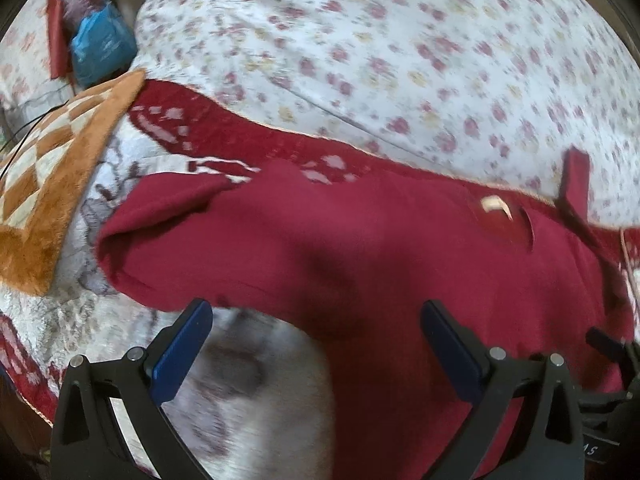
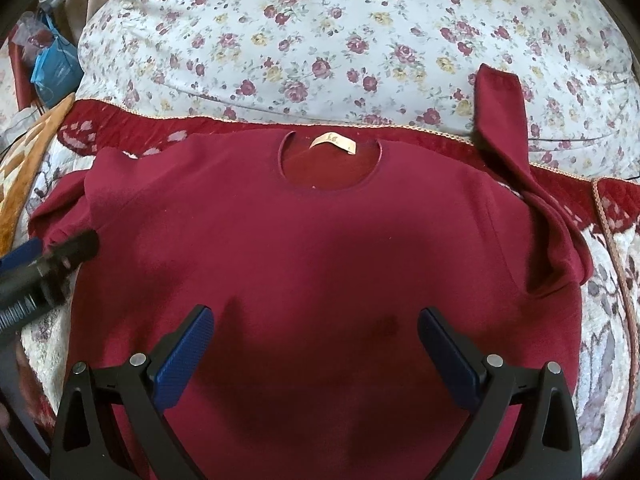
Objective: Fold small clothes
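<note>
A dark red long-sleeved top [image 2: 320, 248] lies flat on a patterned rug, neck hole and cream label [image 2: 332, 142] at the far side. Its right sleeve [image 2: 500, 120] runs up onto the floral bedding; its left sleeve [image 1: 168, 216] is folded in at the left. My right gripper [image 2: 316, 344] is open and empty, hovering over the top's lower middle. My left gripper [image 1: 316, 340] is open and empty above the top's left edge, and it shows in the right wrist view [image 2: 60, 256] at the left. The left wrist view is motion-blurred.
Floral bedding [image 2: 320, 40] bulges behind the top. The red and white rug [image 2: 608, 320] lies under it. An orange checked blanket [image 1: 52, 184] lies at the left. A blue bag [image 1: 100, 48] and clutter sit at the far left.
</note>
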### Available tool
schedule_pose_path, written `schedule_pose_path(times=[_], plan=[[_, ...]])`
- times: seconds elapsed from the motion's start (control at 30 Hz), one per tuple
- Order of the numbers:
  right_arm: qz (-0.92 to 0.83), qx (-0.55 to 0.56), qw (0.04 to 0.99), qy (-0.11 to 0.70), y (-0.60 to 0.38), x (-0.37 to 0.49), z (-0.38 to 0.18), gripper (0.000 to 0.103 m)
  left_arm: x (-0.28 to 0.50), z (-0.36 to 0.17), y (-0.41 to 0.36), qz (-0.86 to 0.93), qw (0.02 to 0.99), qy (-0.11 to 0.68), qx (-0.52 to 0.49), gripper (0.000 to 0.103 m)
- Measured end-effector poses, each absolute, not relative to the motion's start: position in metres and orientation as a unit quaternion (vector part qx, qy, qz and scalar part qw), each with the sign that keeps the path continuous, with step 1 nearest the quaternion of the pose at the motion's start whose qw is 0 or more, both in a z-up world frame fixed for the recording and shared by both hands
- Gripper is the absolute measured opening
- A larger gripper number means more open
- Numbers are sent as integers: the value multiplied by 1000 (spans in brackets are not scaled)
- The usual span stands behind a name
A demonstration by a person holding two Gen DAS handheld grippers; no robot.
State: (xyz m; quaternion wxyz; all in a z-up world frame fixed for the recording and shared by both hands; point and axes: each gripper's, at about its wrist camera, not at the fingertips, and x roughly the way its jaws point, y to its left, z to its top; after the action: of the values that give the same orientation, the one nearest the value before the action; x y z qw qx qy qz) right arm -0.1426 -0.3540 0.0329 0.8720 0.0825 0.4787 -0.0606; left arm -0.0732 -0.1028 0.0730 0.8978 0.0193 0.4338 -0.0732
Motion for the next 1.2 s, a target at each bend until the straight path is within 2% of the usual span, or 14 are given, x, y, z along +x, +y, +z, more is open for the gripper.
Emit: schedule_pose_path(times=[0.27, 0.43, 0.57, 0.63, 0.73, 0.83, 1.03, 1.2], plan=[[-40, 85, 869, 486, -354, -140, 34, 103, -28, 81, -39, -4, 895, 440, 79, 103], [-27, 102, 865, 491, -354, -136, 32, 103, 6, 67, -5, 44, 886, 452, 90, 102], [-20, 98, 863, 496, -349, -132, 28, 103, 34, 44, 5, 63, 873, 474, 94, 81], [-17, 94, 862, 499, -347, -130, 24, 103, 44, 34, 6, 70, 867, 483, 99, 62], [-18, 93, 860, 501, -346, -128, 19, 103, 54, 24, 12, 84, 860, 496, 90, 21], [-18, 94, 862, 498, -346, -127, 19, 103, 49, 44, 17, 58, 872, 484, 36, 11], [-15, 125, 865, 486, -359, -134, 27, 103, 11, 125, -8, -86, 906, 406, -86, 10], [-29, 139, 873, 466, -380, -143, 42, 103, -17, 155, -70, -209, 894, 375, -131, 10]])
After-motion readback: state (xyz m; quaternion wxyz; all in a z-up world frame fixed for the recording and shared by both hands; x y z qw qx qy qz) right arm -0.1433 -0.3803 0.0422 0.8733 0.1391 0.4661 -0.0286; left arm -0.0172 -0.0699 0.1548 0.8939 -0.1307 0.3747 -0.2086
